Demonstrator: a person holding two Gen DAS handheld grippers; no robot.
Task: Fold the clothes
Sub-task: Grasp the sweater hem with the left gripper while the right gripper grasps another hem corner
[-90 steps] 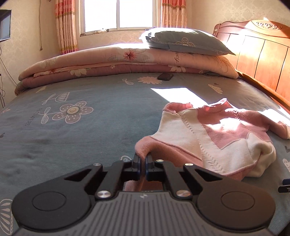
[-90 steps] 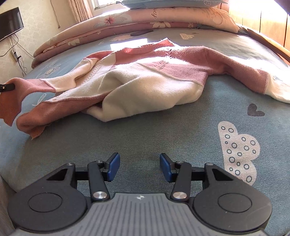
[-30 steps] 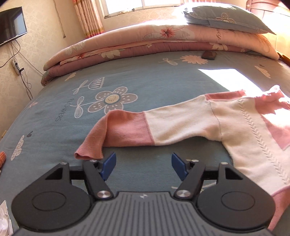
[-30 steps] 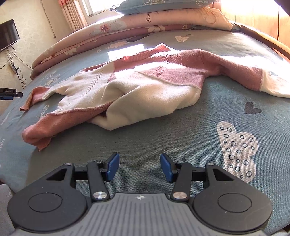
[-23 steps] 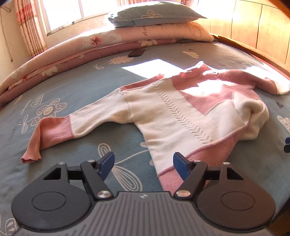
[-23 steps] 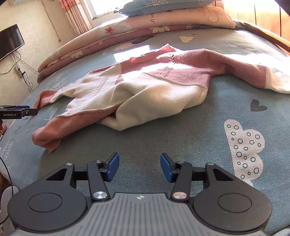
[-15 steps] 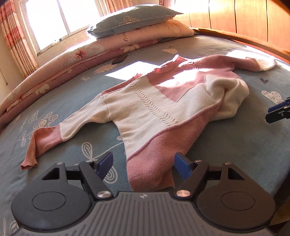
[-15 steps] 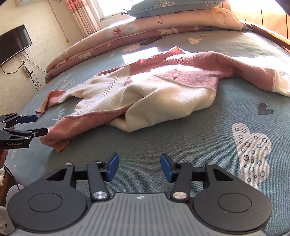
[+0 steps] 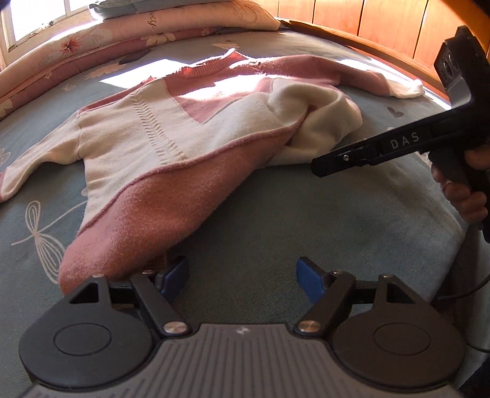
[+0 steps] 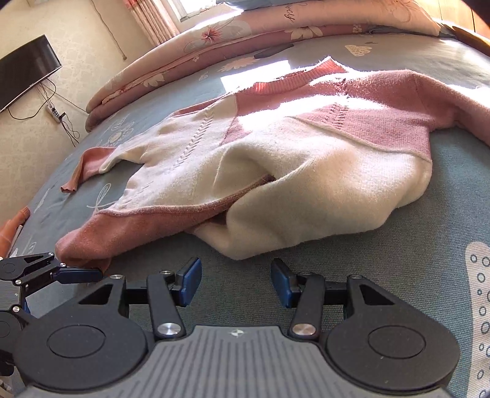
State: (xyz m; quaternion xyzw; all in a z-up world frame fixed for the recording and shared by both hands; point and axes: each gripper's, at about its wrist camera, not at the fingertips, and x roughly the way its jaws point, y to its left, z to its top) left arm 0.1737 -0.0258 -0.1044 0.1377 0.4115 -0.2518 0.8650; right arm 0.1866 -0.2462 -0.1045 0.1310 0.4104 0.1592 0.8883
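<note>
A pink and cream sweater [image 9: 159, 128] lies face up on the blue bedsheet [image 9: 306, 220], its lower part bunched into a cream fold [image 10: 291, 232]. My left gripper [image 9: 242, 278] sits low on the sheet at the pink hem corner [image 9: 122, 245]. Its jaws are opening, with only sheet between them, and the hem edge lies against the left finger [image 9: 171, 277]. My right gripper [image 10: 235, 281] is open over bare sheet, just short of the cream fold. In the left wrist view the right gripper [image 9: 324, 165] shows side on, held by a hand [image 9: 459, 189]. The left gripper [image 10: 76, 274] touches the hem corner in the right wrist view.
A rolled floral quilt [image 10: 214, 39] with a pillow lies along the far side of the bed. A wooden headboard [image 9: 382, 21] runs along the right. A dark phone [image 10: 272, 50] rests on the sheet beyond the collar. A television [image 10: 24, 70] hangs on the left wall.
The left gripper let go of the pink cuff, leaving the sleeve laid out, then swung to the hem corner, dropped close and widened. The right gripper moved closer to the cream fold.
</note>
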